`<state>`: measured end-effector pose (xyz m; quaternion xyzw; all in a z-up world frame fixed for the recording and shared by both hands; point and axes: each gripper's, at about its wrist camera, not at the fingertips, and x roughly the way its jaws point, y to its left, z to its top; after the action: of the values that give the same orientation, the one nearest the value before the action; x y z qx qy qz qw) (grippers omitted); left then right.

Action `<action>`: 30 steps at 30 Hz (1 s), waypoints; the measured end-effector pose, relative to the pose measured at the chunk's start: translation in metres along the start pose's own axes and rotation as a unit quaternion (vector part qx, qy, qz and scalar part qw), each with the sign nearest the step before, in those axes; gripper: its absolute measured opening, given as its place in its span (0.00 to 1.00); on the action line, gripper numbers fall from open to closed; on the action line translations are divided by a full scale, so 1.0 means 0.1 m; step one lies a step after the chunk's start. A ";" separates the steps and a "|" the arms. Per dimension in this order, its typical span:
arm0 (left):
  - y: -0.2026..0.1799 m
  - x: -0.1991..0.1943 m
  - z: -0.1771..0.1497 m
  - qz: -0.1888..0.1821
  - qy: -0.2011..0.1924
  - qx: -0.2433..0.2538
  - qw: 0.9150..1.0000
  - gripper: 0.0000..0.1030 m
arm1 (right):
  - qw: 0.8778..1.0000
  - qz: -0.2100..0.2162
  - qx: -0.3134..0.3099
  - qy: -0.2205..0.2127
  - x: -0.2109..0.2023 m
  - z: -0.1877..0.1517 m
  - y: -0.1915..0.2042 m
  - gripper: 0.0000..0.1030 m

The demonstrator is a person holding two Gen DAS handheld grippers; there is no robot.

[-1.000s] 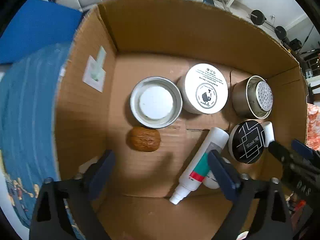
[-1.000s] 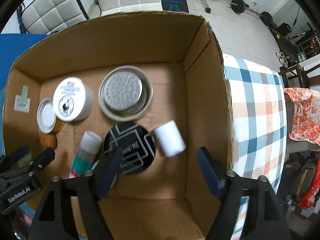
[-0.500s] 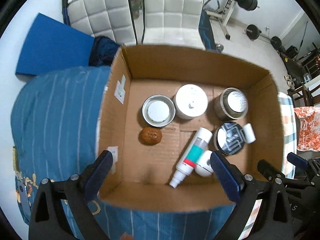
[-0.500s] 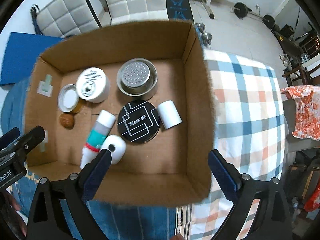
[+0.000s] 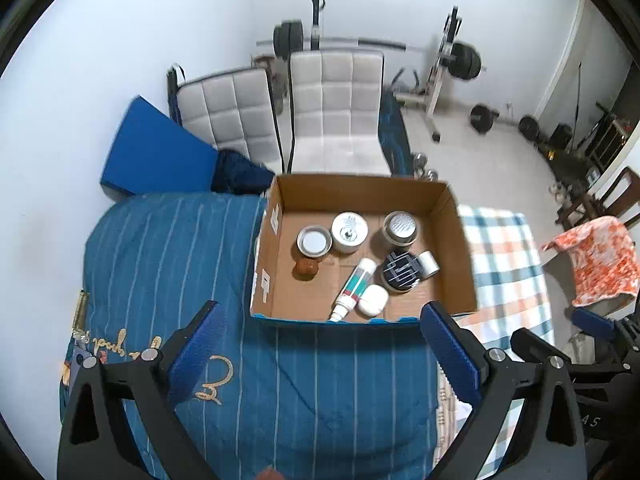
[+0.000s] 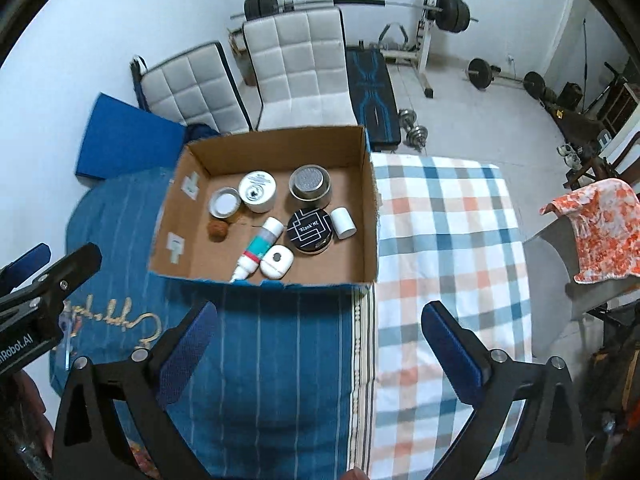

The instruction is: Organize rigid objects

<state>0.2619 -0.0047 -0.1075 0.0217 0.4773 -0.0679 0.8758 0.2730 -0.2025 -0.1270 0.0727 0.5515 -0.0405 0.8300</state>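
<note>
An open cardboard box point(image 5: 460, 248) point(image 6: 370, 216) lies on the bed. It holds a silver-lidded tin point(image 5: 314, 241), a white round tin point(image 5: 349, 231), a perforated metal tin point(image 6: 310, 182), a black round tin point(image 6: 310, 230), a small white cylinder point(image 6: 344, 222), a white and teal tube point(image 5: 356, 284), a white oval case point(image 6: 277, 261) and a brown walnut point(image 5: 306, 268). My left gripper point(image 5: 320, 310) hangs open high above the box's near edge, holding nothing. My right gripper point(image 6: 320, 308) is beside it, its jaws opening wide with nothing between them.
The bed has a blue striped cover point(image 5: 180, 260) on the left and a checked cloth point(image 6: 440, 240) on the right. Behind the box stand two white padded chairs point(image 5: 332, 108), a blue mat point(image 5: 156, 152) and weight gear. An orange cloth point(image 6: 600, 232) drapes a chair at right.
Both grippers have risen and drawn back out of the box, which now looks small below them. The right jaws have spread wider. The objects in the box have not moved.
</note>
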 end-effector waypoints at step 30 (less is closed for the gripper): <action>-0.14 -1.14 -0.35 0.012 -0.091 0.003 0.996 0.97 | 0.995 -0.004 -0.024 -0.093 -1.56 -0.50 0.12 1.00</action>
<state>0.1696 -0.0039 -0.0310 0.0236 0.3955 -0.0606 0.9162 0.1691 -0.1847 -0.0014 0.0462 0.4734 -0.0375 0.8788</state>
